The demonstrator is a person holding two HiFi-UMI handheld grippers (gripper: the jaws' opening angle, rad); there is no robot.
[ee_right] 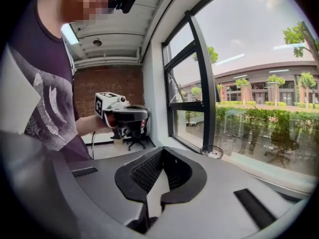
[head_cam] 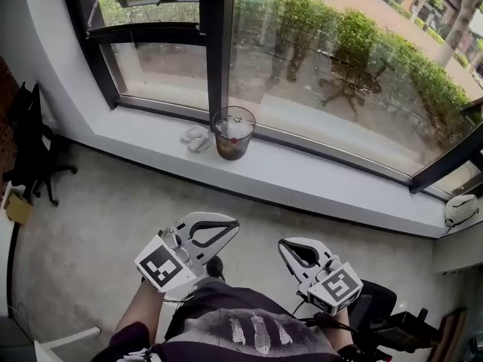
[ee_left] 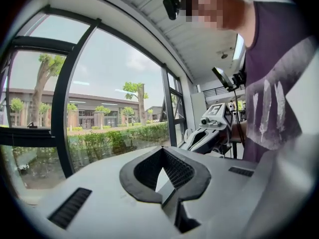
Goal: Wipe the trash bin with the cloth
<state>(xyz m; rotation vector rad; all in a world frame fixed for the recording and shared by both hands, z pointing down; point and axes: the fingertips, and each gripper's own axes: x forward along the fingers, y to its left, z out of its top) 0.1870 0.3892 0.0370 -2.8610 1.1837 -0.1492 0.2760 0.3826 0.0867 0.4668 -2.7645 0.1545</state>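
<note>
**Both grippers shut and empty, bin well ahead on the ledge**

Your left gripper [head_cam: 220, 228] and right gripper [head_cam: 293, 250] hang low in front of your body, above the floor [head_cam: 98, 217]. Each pair of jaws is pressed together with nothing between them. The clear trash bin [head_cam: 233, 133] stands upright on the window ledge [head_cam: 324, 181], at the foot of the dark window post [head_cam: 216, 44] and well apart from both grippers. The cloth [head_cam: 197, 137] lies crumpled on the ledge just beside the bin, on its left. In your right gripper view the bin's rim shows beyond the closed jaws, to their right.
</note>
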